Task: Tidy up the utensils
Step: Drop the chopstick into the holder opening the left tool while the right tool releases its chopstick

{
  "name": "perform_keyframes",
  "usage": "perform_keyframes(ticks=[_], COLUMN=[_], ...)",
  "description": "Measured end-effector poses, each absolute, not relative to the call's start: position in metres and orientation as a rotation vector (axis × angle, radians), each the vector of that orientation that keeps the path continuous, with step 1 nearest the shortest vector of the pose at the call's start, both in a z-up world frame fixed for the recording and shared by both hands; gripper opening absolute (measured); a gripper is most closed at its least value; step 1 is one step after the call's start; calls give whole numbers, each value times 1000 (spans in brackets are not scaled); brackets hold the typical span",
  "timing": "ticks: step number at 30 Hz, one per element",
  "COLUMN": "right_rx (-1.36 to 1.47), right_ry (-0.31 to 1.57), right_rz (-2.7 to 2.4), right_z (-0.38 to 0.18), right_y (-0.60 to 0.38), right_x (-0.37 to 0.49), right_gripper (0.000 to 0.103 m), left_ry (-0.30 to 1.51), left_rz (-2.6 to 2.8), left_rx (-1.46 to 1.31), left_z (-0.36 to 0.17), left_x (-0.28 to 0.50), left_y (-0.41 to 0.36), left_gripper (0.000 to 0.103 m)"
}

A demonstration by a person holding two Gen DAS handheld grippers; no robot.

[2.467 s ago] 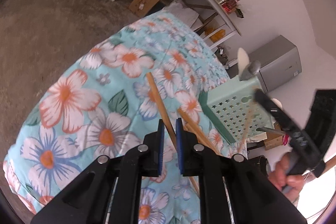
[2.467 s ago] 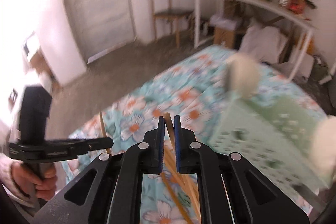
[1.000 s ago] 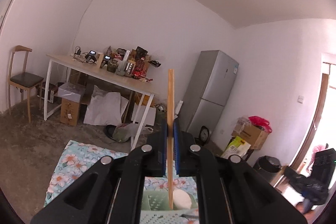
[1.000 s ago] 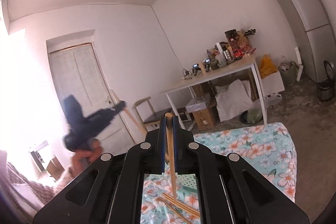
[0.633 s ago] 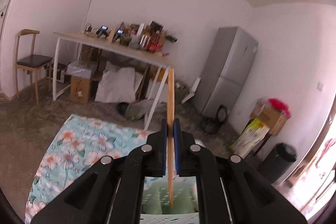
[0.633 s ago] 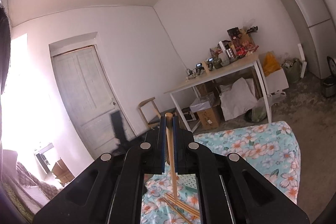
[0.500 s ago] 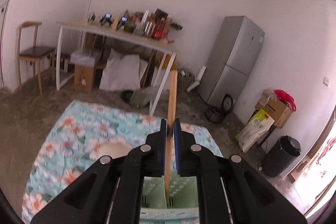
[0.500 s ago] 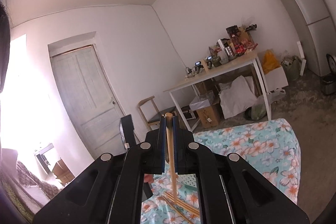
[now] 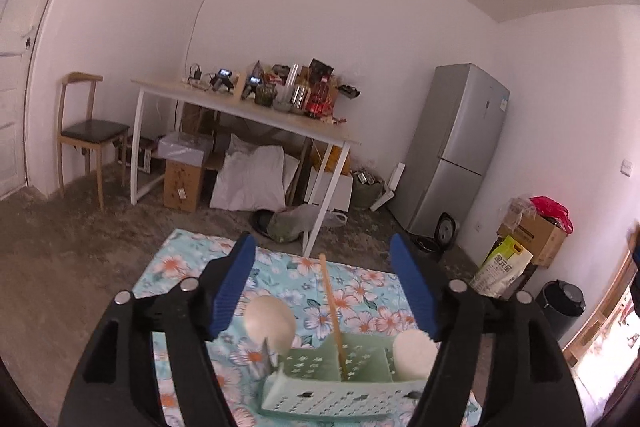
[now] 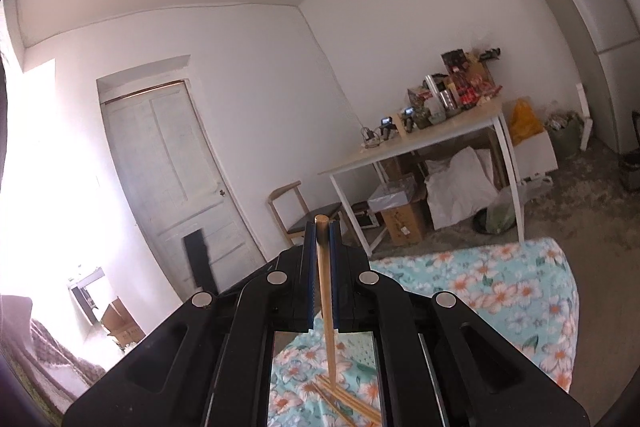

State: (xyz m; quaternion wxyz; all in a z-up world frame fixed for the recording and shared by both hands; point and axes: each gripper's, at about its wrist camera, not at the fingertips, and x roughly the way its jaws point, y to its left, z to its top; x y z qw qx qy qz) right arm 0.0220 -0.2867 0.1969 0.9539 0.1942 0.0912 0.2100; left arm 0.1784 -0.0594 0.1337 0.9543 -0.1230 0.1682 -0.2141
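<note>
My left gripper [image 9: 320,241] hangs just above a pale green star-punched organizer [image 9: 320,393] on the floral cloth [image 9: 180,259]. Its jaws are opening, with nothing pressed between the blue pads. A wooden chopstick [image 9: 332,311] stands free in the organizer's middle compartment, leaning slightly left. Two white spoon heads [image 9: 270,319] [image 9: 414,349] stick up from the compartments on either side. My right gripper [image 10: 321,227] is shut on another chopstick [image 10: 324,287], held nearly upright. Below it, loose chopsticks [image 10: 344,399] lie on the cloth beside the organizer [image 10: 362,351].
Behind the cloth stands a white table [image 9: 248,115] loaded with bottles and gadgets, with boxes and bags under it. A wooden chair [image 9: 86,131] is at the left, a grey fridge [image 9: 456,155] and a black bin [image 9: 562,301] at the right. A white door [image 10: 172,179] shows in the right wrist view.
The left gripper sank towards the organizer, then opened and let go of its chopstick, which now stands in the middle compartment. The right gripper still holds its chopstick.
</note>
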Motion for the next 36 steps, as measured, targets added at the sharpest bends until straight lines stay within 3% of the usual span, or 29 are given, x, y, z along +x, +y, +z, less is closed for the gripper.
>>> perform_keyframes(ticks=[5, 12, 22, 25, 29, 36], right_rx=[351, 301, 272, 322, 337, 339], right_ry=[160, 169, 287, 366, 356, 285], right_rz=[432, 374, 282, 280, 264, 233], right_z=[216, 221, 170, 150, 146, 164], right_y=[-281, -274, -261, -264, -267, -275], right_x=[41, 80, 130, 144, 139, 98], right_gripper=[4, 4, 5, 10, 34, 42], left_ry=[350, 428, 555, 569, 585, 602], left_rz=[-450, -422, -373, -379, -394, -421], left_rx=[-187, -129, -170, -165, -171, -183], left_z=[128, 87, 38, 32, 27, 24], left_x=[150, 126, 118, 116, 117, 117], left_y=[-32, 4, 31, 31, 29, 25], left_gripper=[80, 85, 87, 87, 87, 87])
